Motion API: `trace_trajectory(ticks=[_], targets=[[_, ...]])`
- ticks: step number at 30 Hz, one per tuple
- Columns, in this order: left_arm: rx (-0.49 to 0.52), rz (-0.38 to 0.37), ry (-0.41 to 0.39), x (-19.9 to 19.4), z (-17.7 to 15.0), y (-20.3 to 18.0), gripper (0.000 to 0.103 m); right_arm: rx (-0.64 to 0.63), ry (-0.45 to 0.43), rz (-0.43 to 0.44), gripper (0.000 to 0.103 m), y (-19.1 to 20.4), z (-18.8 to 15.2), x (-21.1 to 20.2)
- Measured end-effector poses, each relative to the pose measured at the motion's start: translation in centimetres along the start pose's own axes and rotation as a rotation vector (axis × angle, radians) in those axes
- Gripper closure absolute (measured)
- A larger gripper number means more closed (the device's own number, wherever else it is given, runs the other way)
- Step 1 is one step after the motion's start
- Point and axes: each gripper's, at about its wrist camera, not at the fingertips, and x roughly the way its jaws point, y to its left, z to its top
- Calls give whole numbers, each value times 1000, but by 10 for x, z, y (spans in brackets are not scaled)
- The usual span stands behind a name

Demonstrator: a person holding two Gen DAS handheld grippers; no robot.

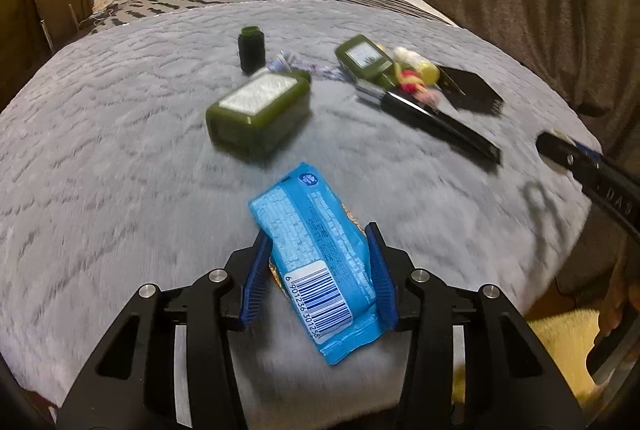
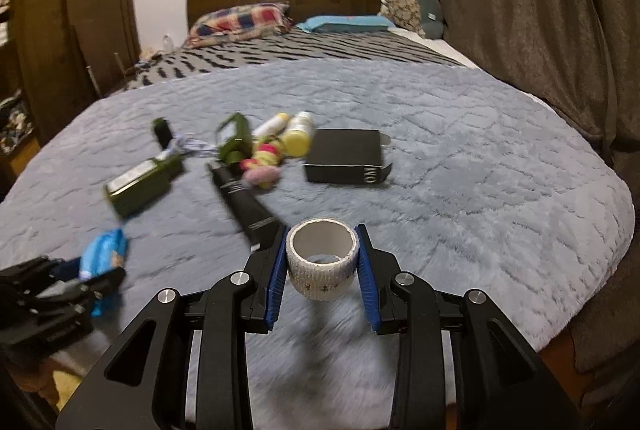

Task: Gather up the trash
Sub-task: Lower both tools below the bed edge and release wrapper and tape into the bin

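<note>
My left gripper (image 1: pixel 318 250) is shut on a blue snack wrapper (image 1: pixel 316 258) with a barcode, held above the grey blanket (image 1: pixel 120 149). My right gripper (image 2: pixel 322 250) is shut on a white tape roll (image 2: pixel 322 258) with an empty core, held above the blanket (image 2: pixel 480 169). The left gripper with the blue wrapper (image 2: pixel 104 254) also shows at the left of the right wrist view. The right gripper's tip (image 1: pixel 580 165) shows at the right edge of the left wrist view.
On the bed lie a green bottle (image 1: pixel 260 113), a second green bottle (image 1: pixel 362 59), a small dark jar (image 1: pixel 251 47), a black tube (image 1: pixel 436 121), a black box (image 2: pixel 346 155), yellow bottles (image 2: pixel 298 137) and a pink-yellow toy (image 2: pixel 262 165). Pillows and a headboard are behind; a curtain hangs right.
</note>
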Motion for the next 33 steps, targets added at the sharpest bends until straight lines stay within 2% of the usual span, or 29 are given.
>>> trace_trajectory(ticks=[8, 15, 23, 33], targets=[[38, -17, -13, -46, -51, -17, 61, -53, 8, 78, 70, 32, -37, -42], [30, -19, 9, -70, -100, -17, 62, -102, 90, 136, 70, 50, -86, -55], [-13, -15, 168, -40, -161, -3, 61, -116, 277, 187, 70, 59, -151, -28], [-28, -45, 345, 13, -208, -1, 61, -120, 474, 240, 70, 75, -206, 14]])
